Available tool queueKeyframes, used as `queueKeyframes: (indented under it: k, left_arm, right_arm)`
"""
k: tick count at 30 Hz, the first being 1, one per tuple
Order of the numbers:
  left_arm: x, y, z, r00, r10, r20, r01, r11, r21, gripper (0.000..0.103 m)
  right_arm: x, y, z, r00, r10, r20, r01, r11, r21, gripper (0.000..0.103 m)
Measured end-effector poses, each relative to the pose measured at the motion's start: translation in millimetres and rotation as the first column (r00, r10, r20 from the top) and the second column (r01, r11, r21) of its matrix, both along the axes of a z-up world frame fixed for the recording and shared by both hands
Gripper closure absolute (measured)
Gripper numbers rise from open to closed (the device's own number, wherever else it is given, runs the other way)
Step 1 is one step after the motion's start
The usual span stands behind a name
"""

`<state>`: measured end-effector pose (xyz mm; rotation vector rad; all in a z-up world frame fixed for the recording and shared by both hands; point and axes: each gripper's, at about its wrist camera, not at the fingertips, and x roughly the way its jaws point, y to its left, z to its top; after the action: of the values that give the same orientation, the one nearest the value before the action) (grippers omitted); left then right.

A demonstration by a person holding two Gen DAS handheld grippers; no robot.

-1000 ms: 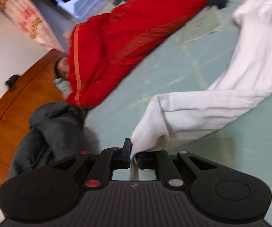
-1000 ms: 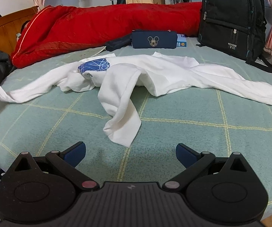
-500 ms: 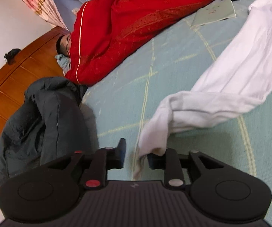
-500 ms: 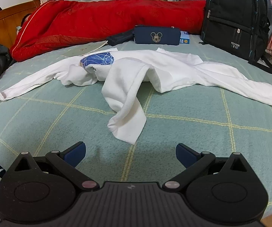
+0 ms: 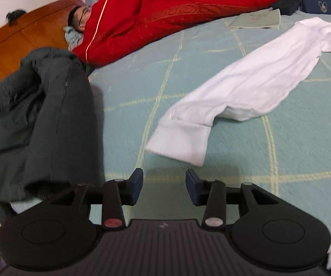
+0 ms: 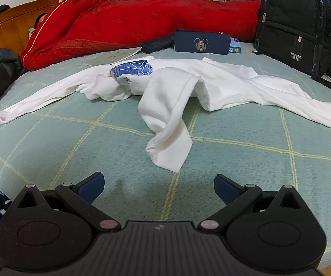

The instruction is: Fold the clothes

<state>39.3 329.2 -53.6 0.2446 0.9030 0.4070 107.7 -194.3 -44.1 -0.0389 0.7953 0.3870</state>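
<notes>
The white top point(image 6: 188, 92) was spread across the green bedsheet point(image 6: 73, 151); its right sleeve was cut off by the frame. The left gripper point(image 5: 164, 186) was opening, nothing between. The right gripper point(image 6: 158, 188) was held wide, empty.

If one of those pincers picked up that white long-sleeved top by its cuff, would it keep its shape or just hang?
Probably just hang. The white top lies in soft folds and humps on the green bedsheet, so it looks floppy. Its cuff lies flat and thin, likely light and easy to pinch. The long sleeve would probably trail behind.
</notes>
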Motion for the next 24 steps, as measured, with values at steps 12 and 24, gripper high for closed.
queueKeyframes:
  k: [12, 24]
  left_arm:
    - [13, -23, 1, 0.981, -0.022, 0.192, 0.120, 0.850, -0.513, 0.036]
    - [70, 7, -32, 0.952, 0.144, 0.271, 0.084, 0.726, -0.683, 0.028]
  right_arm:
    - [-4, 19, 11, 0.998, 0.063, 0.014, -0.063, 0.998, 0.002, 0.000]
    - [10, 24, 5, 0.999, 0.033, -0.019, -0.034, 0.999, -0.016, 0.000]
